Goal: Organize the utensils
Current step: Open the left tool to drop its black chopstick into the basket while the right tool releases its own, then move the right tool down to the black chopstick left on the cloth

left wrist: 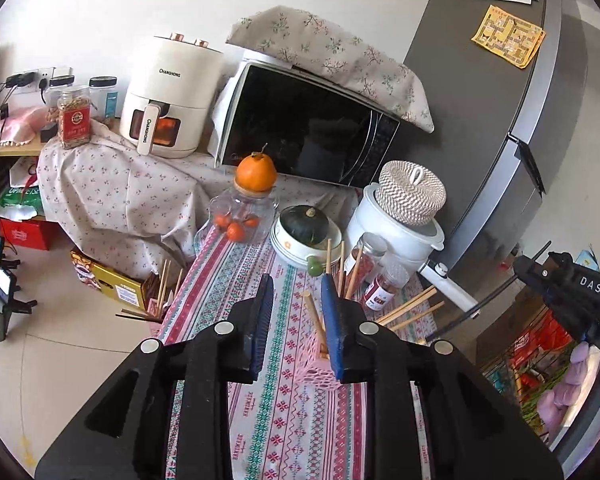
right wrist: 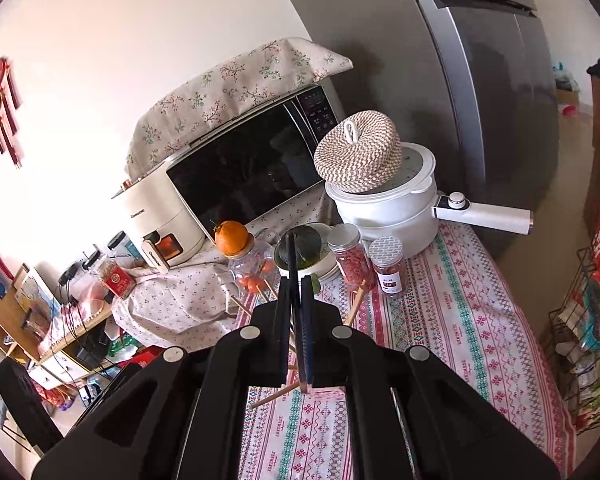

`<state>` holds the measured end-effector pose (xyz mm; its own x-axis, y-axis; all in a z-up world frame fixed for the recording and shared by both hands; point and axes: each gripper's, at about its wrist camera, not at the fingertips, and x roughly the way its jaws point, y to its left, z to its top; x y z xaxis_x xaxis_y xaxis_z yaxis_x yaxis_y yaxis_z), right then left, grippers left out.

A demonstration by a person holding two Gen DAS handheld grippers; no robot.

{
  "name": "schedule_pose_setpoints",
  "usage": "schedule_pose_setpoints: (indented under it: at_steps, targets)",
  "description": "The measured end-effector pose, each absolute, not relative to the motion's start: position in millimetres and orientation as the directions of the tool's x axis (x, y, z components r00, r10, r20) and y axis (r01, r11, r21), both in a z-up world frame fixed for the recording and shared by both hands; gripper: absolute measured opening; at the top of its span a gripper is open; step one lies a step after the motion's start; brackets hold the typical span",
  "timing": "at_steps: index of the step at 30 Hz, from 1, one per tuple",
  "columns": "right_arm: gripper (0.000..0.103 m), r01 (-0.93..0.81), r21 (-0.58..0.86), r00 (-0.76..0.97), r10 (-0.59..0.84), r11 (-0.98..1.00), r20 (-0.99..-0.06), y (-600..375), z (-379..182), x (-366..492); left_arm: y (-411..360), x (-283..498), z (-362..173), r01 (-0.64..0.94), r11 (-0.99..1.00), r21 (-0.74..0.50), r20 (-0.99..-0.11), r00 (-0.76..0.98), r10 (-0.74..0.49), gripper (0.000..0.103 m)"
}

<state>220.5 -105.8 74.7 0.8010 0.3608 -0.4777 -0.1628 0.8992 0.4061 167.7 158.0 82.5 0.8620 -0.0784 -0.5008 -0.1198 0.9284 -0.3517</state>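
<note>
Chopsticks are the utensils at hand: a dark slim chopstick (right wrist: 291, 264) is pinched between the blue pads of the right tongs (right wrist: 297, 280), its upper end rising in front of the dark green squash (right wrist: 305, 249). The left tongs (left wrist: 296, 284) are spread apart with nothing between their fingers, hovering above the striped patterned table (left wrist: 296, 420).

Taking the pink lattice plastic basket (left wrist: 318, 372) as the landmark: it sits on the table just under the left tongs, with a pale wooden chopstick (left wrist: 314, 320) standing tilted in it. Just beyond the basket more wooden chopsticks (left wrist: 342, 268) stick up at angles. To its right a loose pair of wooden chopsticks (left wrist: 414, 306) lies on the table, pointing toward the table's right edge. Beyond the basket stand two clear lidded jars of red snacks (left wrist: 370, 256), and behind them a white electric pot (left wrist: 396, 232) carries a woven rope lid (left wrist: 410, 192). Straight beyond the basket the squash rests in a white floral bowl (left wrist: 292, 248); to the left of the bowl a glass jar of small tomatoes (left wrist: 240, 216) has an orange (left wrist: 257, 172) on top. Farthest behind are a black-fronted microwave (left wrist: 308, 128) under floral cloth and a cream air fryer (left wrist: 172, 100). Left of the basket, past the table's edge, further wooden chopsticks (left wrist: 164, 288) stand in a second pink holder, whose shape cannot be made out.
</note>
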Motion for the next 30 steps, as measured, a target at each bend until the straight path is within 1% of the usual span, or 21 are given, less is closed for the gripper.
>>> schedule_pose_setpoints:
  at_steps: [3, 6, 7, 9, 11, 12, 13, 15, 16, 18, 19, 20, 21, 22, 24, 26, 27, 30]
  targets:
    - [0.005, -0.148, 0.375, 0.814, 0.328, 0.915, -0.48, -94.3, 65.8, 230.7, 160.4, 169.6, 77.6, -0.121, 0.926, -0.358, -0.506, 0.859, -0.083, 0.023]
    - [0.009, -0.156, 0.339, 0.844, 0.303, 0.928, -0.442, -82.1, 46.5, 242.3, 160.3, 170.5, 70.5, -0.124, 0.93, -0.347, -0.515, 0.854, -0.078, 0.023]
    - [0.012, -0.174, 0.357, 0.825, 0.334, 0.918, -0.455, -77.4, 31.9, 249.5, 160.4, 169.8, 68.9, -0.122, 0.93, -0.347, -0.516, 0.853, -0.08, 0.023]
    - [0.014, -0.18, 0.386, 0.782, 0.37, 0.905, -0.502, -73.1, 10.4, 254.0, 158.7, 165.9, 68.6, -0.115, 0.935, -0.335, -0.514, 0.854, -0.079, 0.023]
    - [0.016, -0.187, 0.379, 0.789, 0.369, 0.906, -0.491, -75.7, 7.0, 243.7, 156.1, 159.5, 72.2, -0.118, 0.944, -0.309, -0.499, 0.865, -0.055, 0.024]
    - [0.019, -0.188, 0.374, 0.795, 0.364, 0.908, -0.485, -78.0, 8.2, 238.6, 154.6, 155.4, 74.4, -0.121, 0.946, -0.3, -0.491, 0.87, -0.044, 0.025]
    - [0.025, -0.186, 0.375, 0.802, 0.361, 0.908, -0.475, -83.6, 11.5, 230.9, 153.0, 151.9, 76.1, -0.118, 0.947, -0.299, -0.483, 0.875, -0.044, 0.025]
    - [0.032, -0.175, 0.385, 0.808, 0.356, 0.906, -0.469, -96.4, 17.6, 217.2, 148.9, 143.2, 78.9, -0.105, 0.947, -0.304, -0.469, 0.881, -0.053, 0.027]
    - [0.033, -0.17, 0.379, 0.811, 0.347, 0.91, -0.471, -100.6, 19.7, 212.2, 147.2, 139.9, 79.2, -0.104, 0.947, -0.303, -0.465, 0.884, -0.052, 0.027]
    - [0.034, -0.159, 0.352, 0.814, 0.324, 0.922, -0.482, -109.0, 22.6, 202.8, 144.3, 132.7, 77.8, -0.106, 0.945, -0.31, -0.46, 0.886, -0.052, 0.034]
    - [0.039, -0.155, 0.339, 0.816, 0.314, 0.928, -0.486, -112.6, 22.0, 198.4, 144.4, 129.5, 76.2, -0.106, 0.942, -0.32, -0.461, 0.886, -0.057, 0.037]
    - [0.044, -0.153, 0.322, 0.817, 0.303, 0.934, -0.491, -114.4, 20.7, 195.3, 145.0, 126.7, 73.8, -0.106, 0.938, -0.33, -0.463, 0.884, -0.063, 0.042]
    - [0.059, -0.158, 0.295, 0.816, 0.293, 0.942, -0.499, -115.2, 17.3, 191.7, 146.8, 123.8, 70.2, -0.108, 0.933, -0.343, -0.467, 0.881, -0.07, 0.045]
    - [0.071, -0.181, 0.241, 0.807, 0.284, 0.954, -0.518, -114.3, 8.6, 186.5, 148.7, 121.6, 66.3, -0.113, 0.93, -0.349, -0.474, 0.878, -0.072, 0.045]
    - [0.071, -0.205, 0.148, 0.795, 0.253, 0.967, -0.552, -113.0, -11.7, 178.5, 151.4, 120.1, 58.8, -0.122, 0.93, -0.347, -0.492, 0.868, -0.07, 0.05]
    - [0.071, -0.217, 0.055, 0.774, 0.206, 0.975, -0.599, -112.1, -35.0, 177.6, 152.7, 121.8, 48.0, -0.135, 0.933, -0.333, -0.524, 0.849, -0.064, 0.052]
    - [0.071, -0.223, -0.016, 0.764, 0.165, 0.975, -0.623, -111.0, -51.8, 180.2, 152.8, 122.7, 44.7, -0.139, 0.935, -0.327, -0.537, 0.841, -0.063, 0.052]
    - [0.071, -0.256, -0.156, 0.759, 0.099, 0.954, -0.643, -105.6, -83.7, 192.5, 149.9, 127.2, 37.5, -0.131, 0.94, -0.315, -0.565, 0.822, -0.075, 0.053]
